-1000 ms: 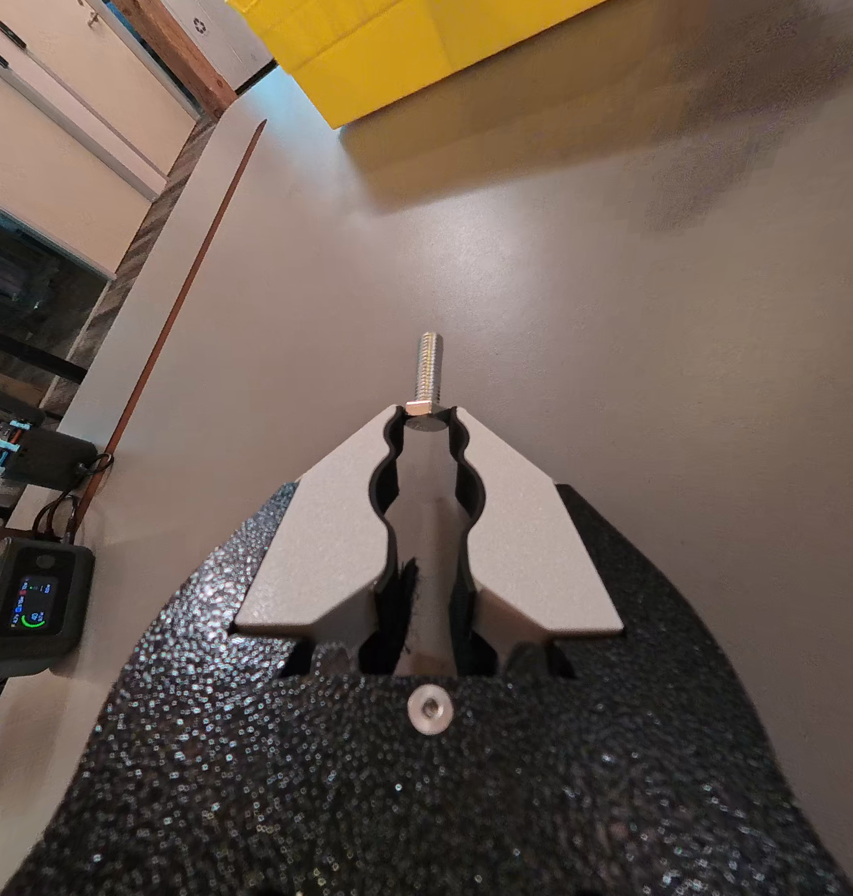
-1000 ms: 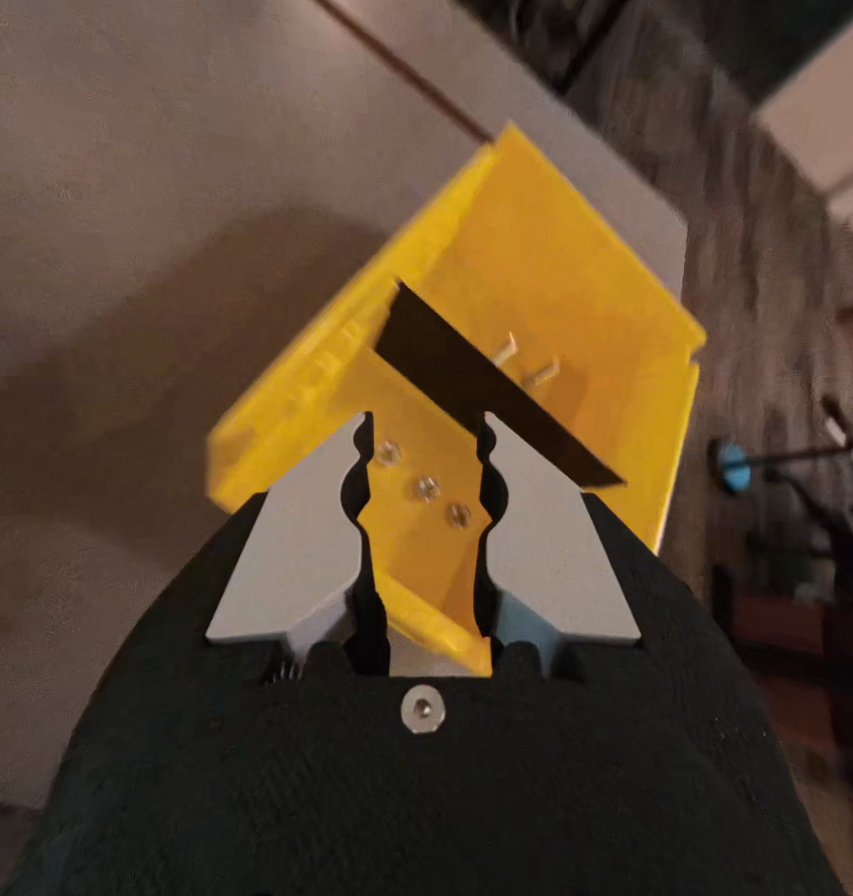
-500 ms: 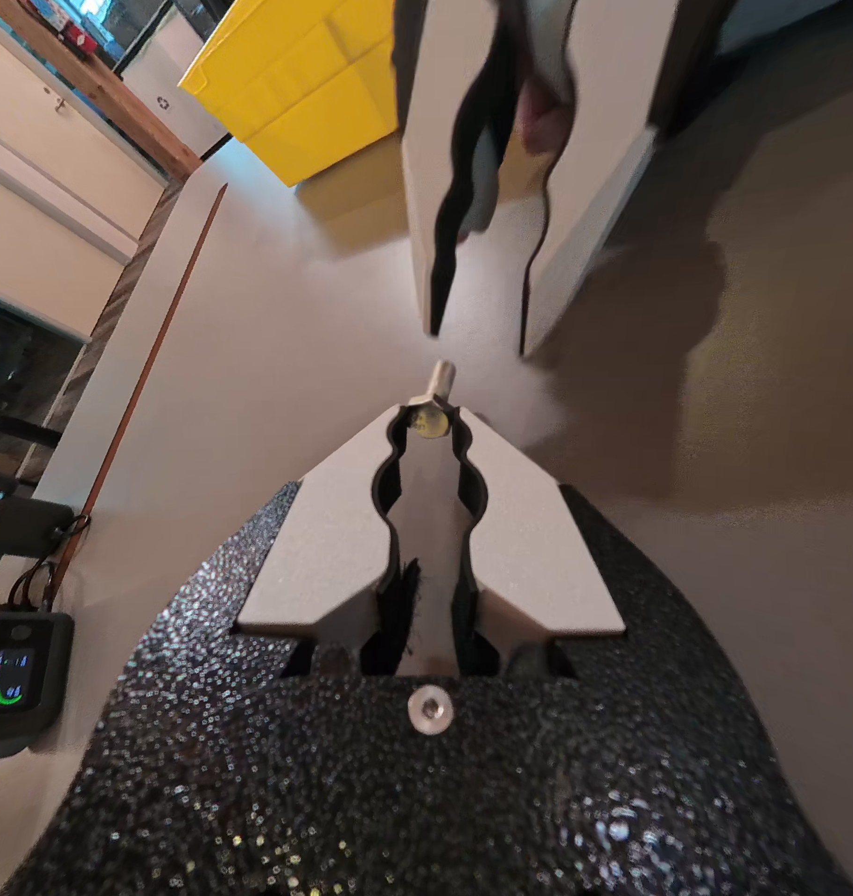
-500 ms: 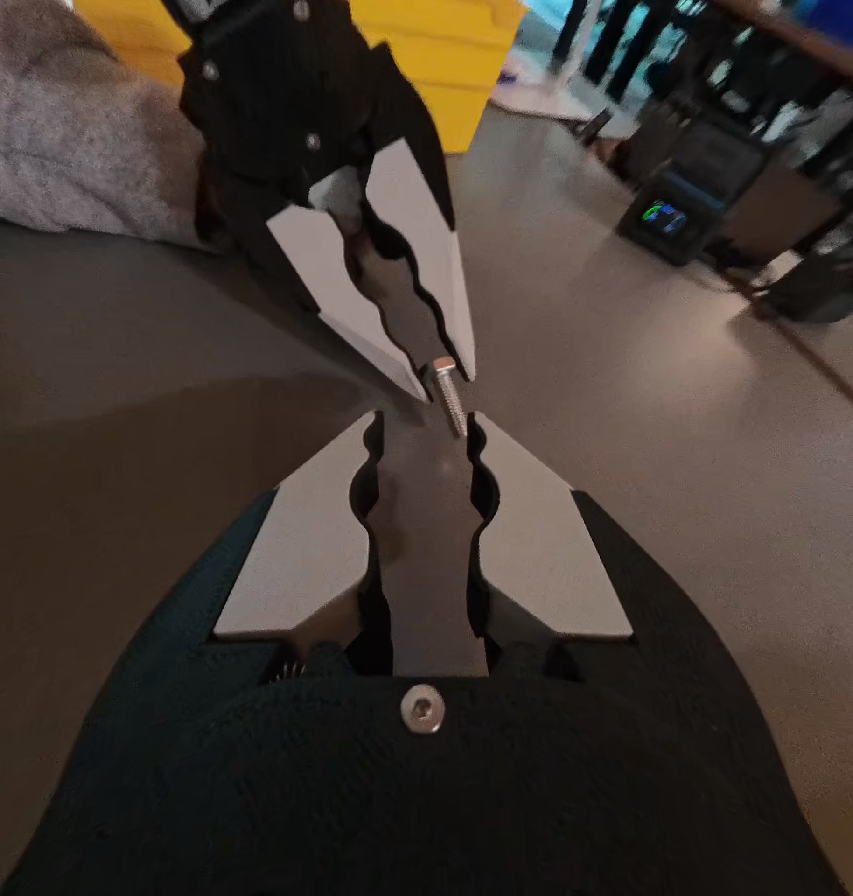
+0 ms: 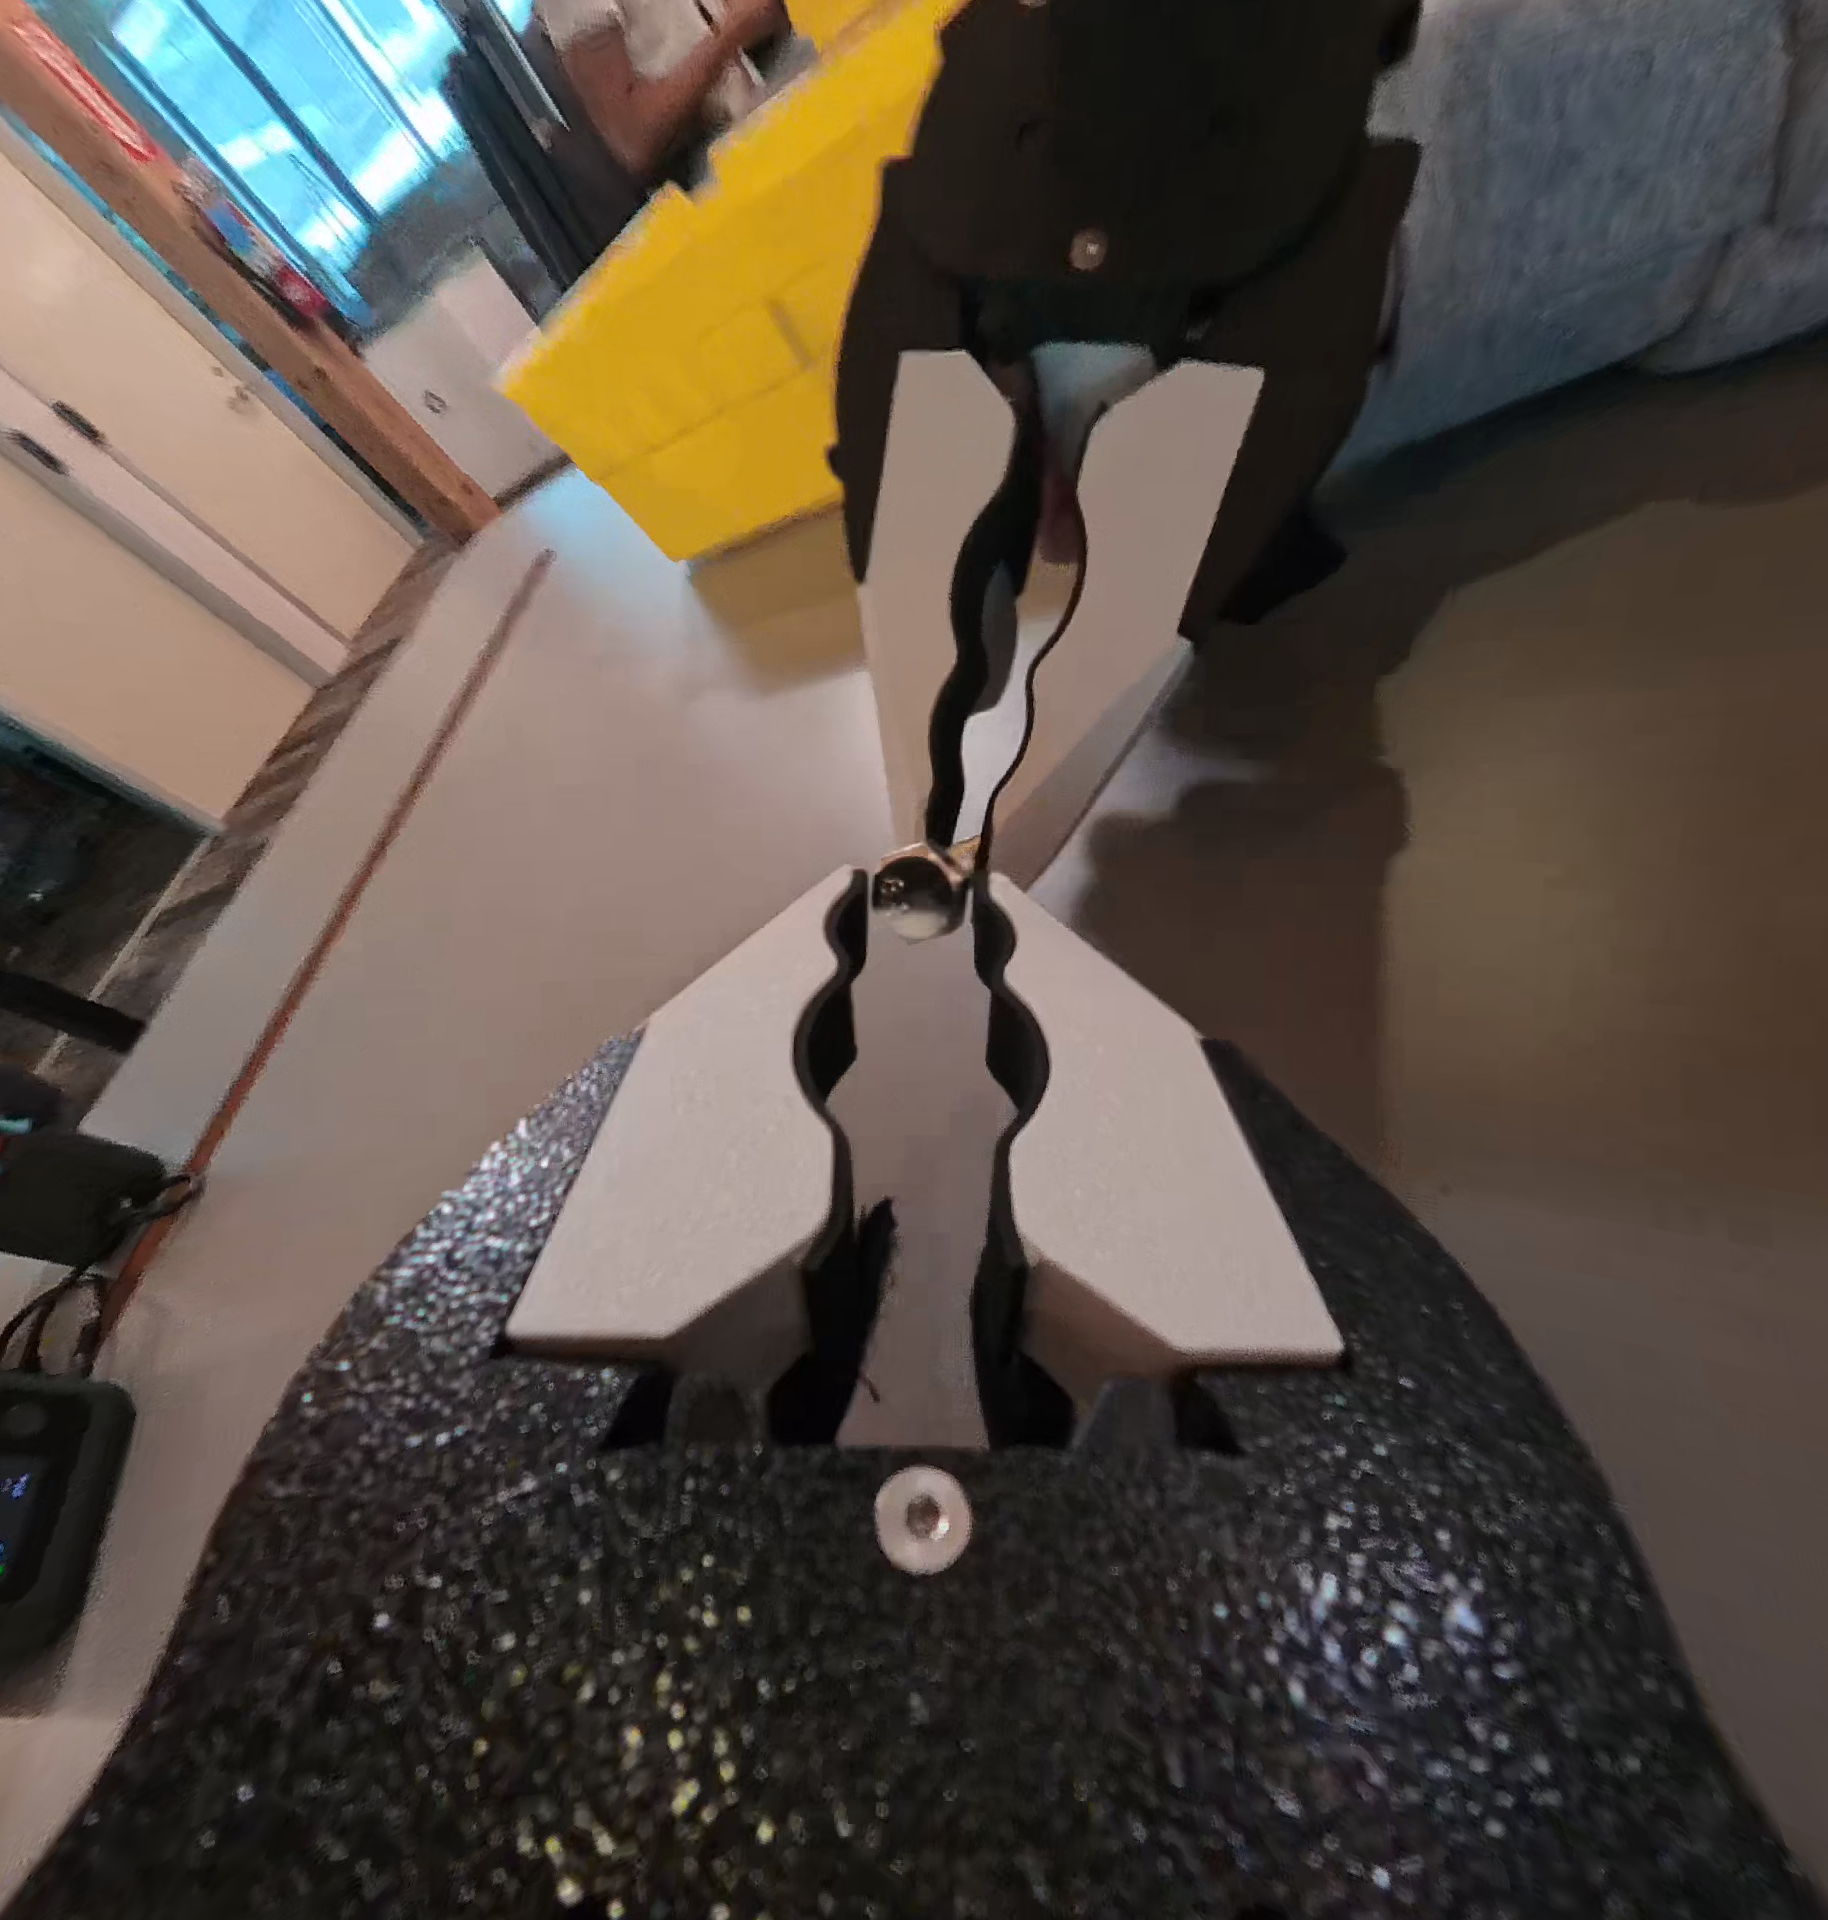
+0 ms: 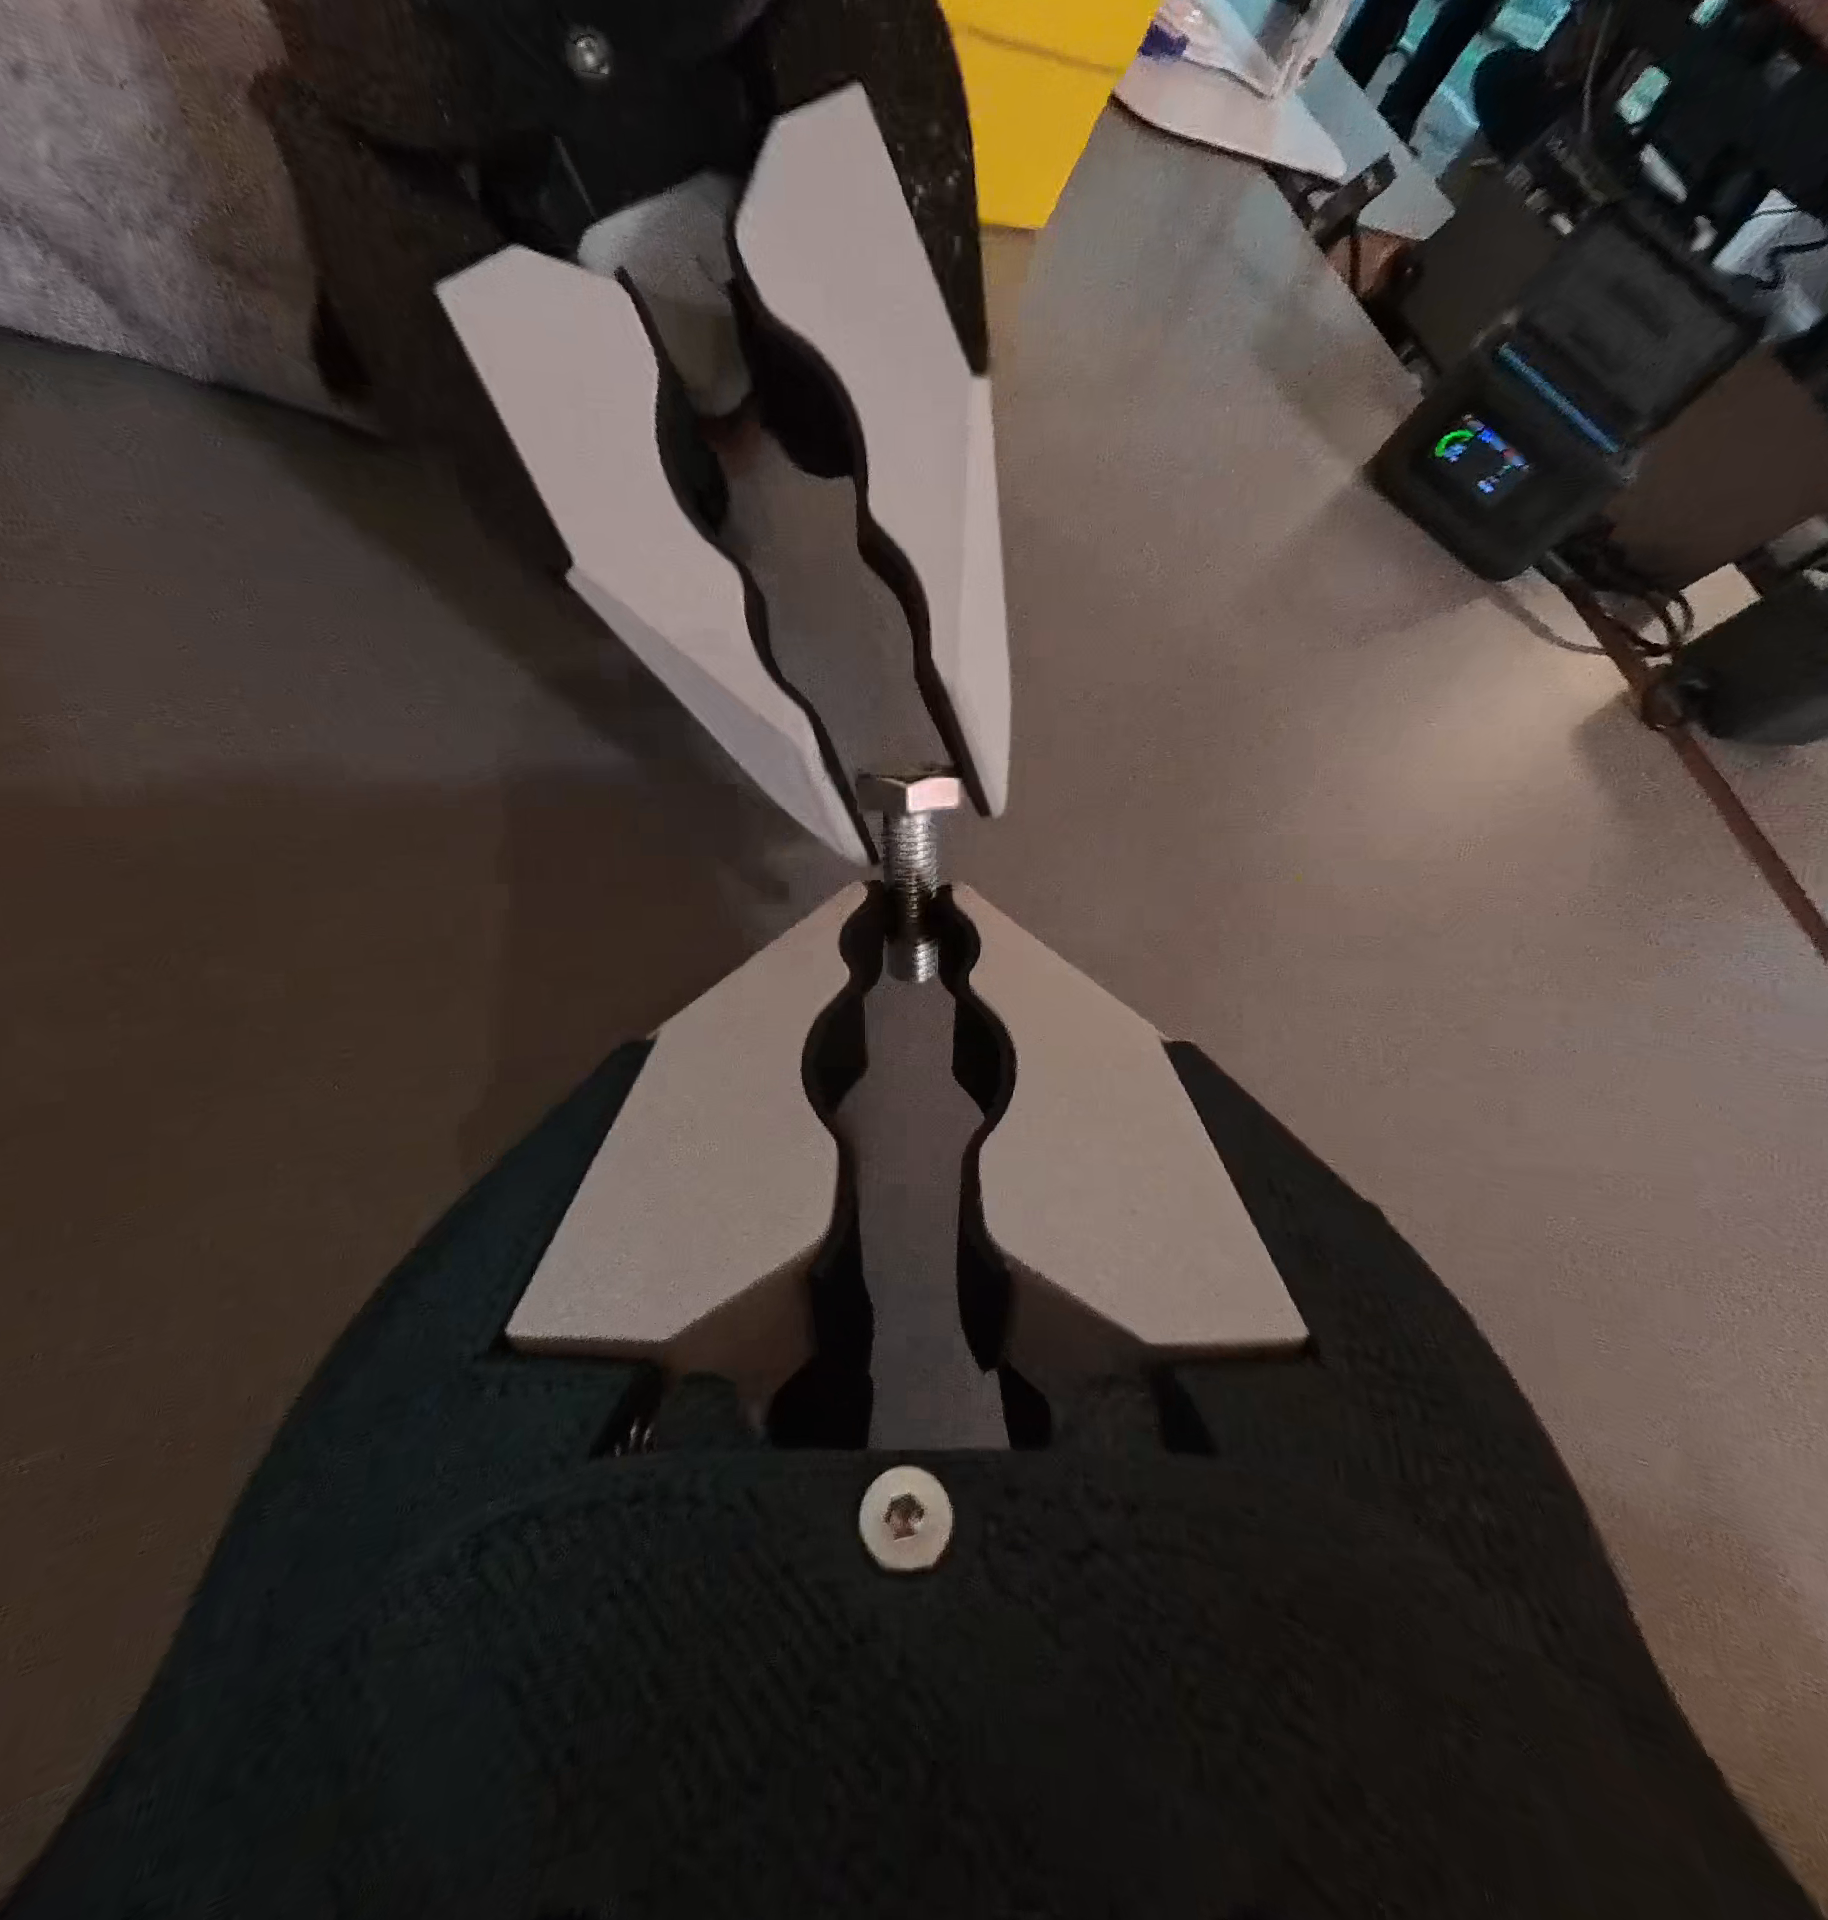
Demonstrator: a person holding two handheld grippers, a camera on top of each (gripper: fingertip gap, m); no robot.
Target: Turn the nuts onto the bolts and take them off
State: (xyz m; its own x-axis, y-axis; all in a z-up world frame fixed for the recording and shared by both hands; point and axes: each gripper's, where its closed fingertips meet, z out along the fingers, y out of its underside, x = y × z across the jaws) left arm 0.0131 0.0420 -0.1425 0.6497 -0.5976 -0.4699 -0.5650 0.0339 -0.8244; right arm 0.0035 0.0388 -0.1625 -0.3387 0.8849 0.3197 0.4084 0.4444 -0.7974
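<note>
Your left gripper [image 5: 920, 885] is clamped on the hex head of the bolt [image 5: 916, 906], pinching it at the very fingertips so the whole threaded shank stays free. In the right wrist view that shank points toward 6 o'clock, straight into your right gripper [image 6: 910, 906], whose fingertips flank the thread closely on both sides. Whether they already press on it I cannot tell. What shows of the thread is bare, so by my reading you are steadying or handing over the bolt rather than turning anything yet.

Both tools meet tip to tip above the table [image 6: 1253, 831], clear of its surface. The yellow bin [image 6: 1035, 94] sits at 12 o'clock, a grey cloth [image 6: 110, 156] at 10, and a small device with a lit screen [image 6: 1481, 468] at 2.
</note>
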